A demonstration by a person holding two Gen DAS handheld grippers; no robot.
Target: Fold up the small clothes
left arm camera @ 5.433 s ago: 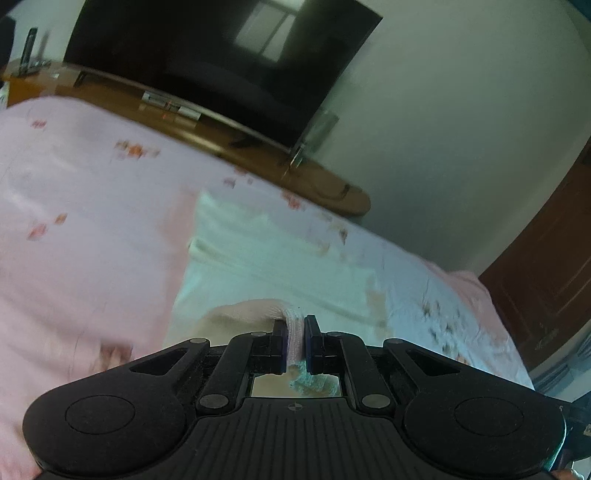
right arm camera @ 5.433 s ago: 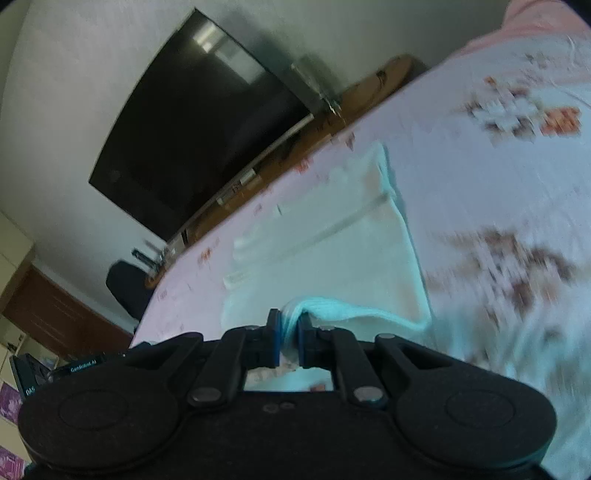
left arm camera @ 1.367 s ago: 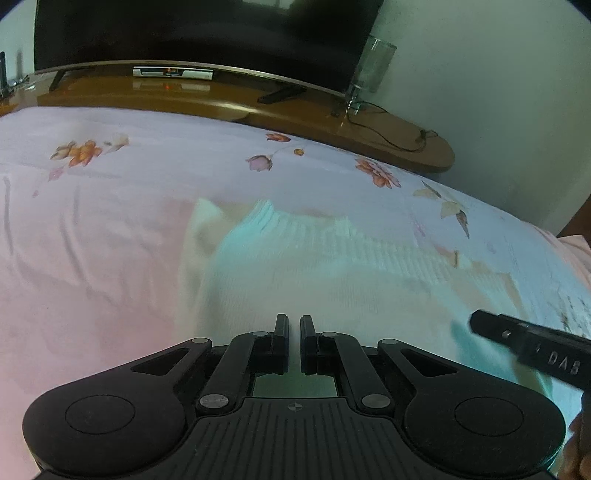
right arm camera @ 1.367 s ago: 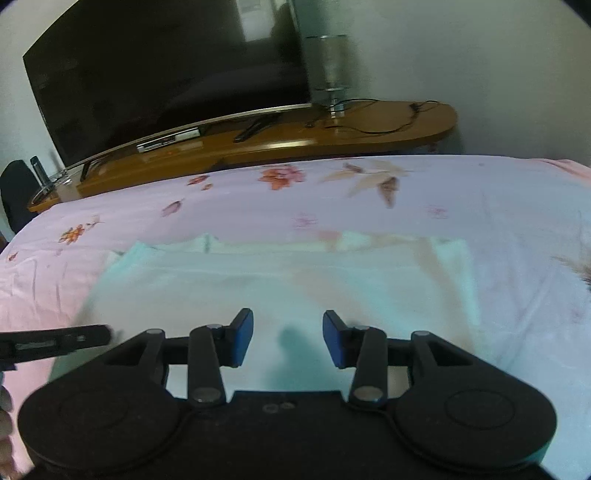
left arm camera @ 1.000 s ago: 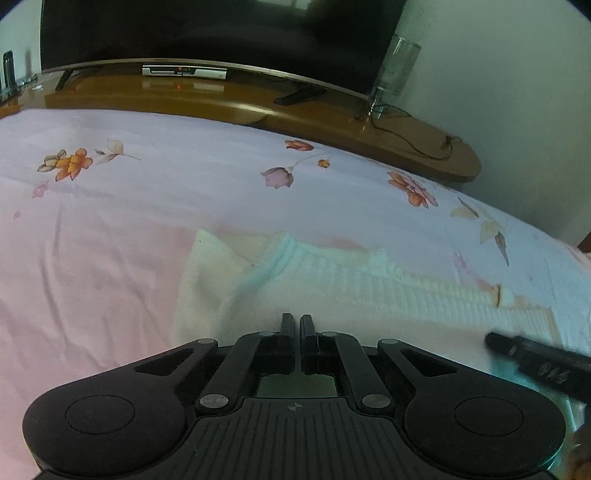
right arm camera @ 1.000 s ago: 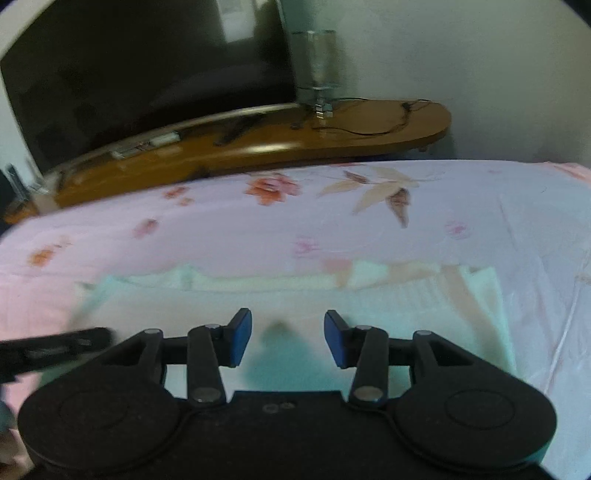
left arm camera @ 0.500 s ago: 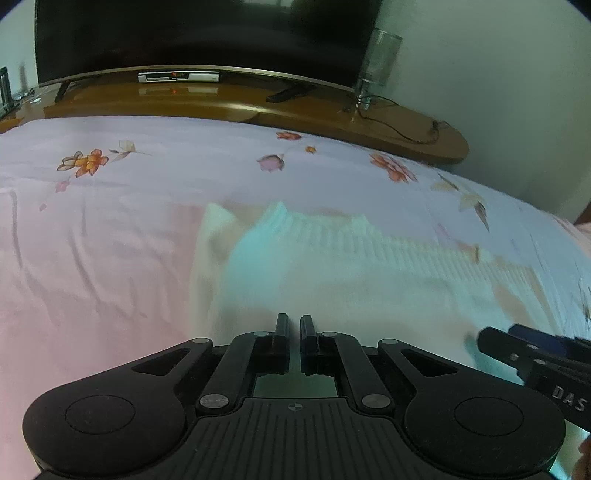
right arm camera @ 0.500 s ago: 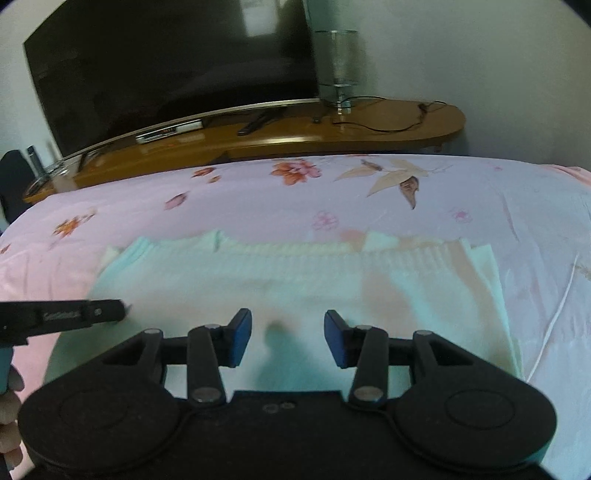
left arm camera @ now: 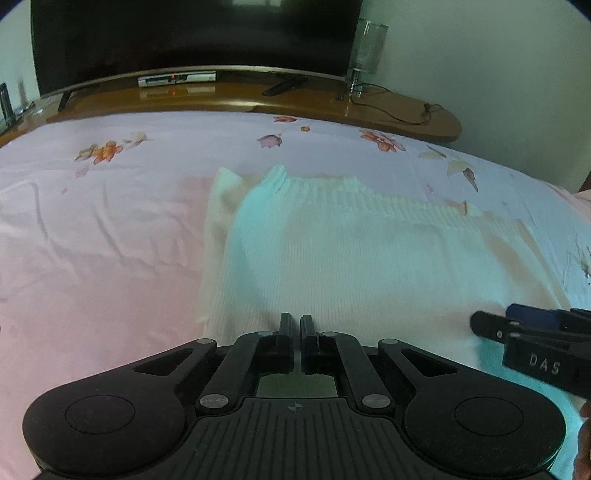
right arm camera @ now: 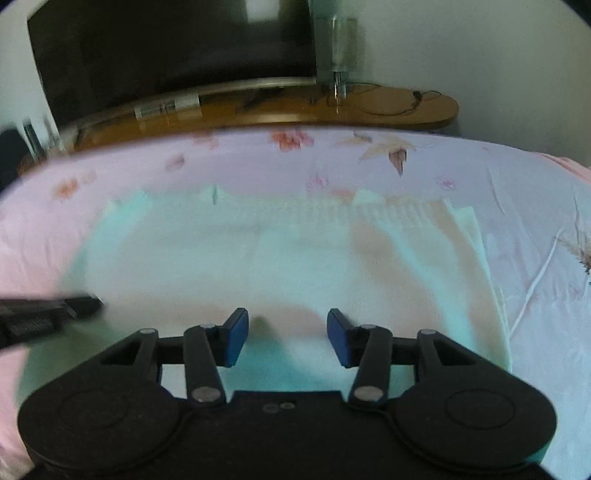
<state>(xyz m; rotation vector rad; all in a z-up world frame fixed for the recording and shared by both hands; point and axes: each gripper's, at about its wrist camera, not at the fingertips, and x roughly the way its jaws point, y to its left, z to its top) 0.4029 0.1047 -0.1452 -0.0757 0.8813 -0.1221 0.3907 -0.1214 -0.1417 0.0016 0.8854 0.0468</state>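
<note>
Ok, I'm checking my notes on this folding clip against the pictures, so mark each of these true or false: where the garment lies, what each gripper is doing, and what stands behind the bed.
1. The white knitted garment lies flat on the flowered bedsheet. True.
2. The left gripper holds a fold of the garment. False: its jaws are shut with nothing between them.
3. The right gripper is open above the garment. True; its jaws have just been opening, with nothing between them.
4. A bookshelf stands behind the bed. False: a dark television stands on a wooden cabinet.
</note>
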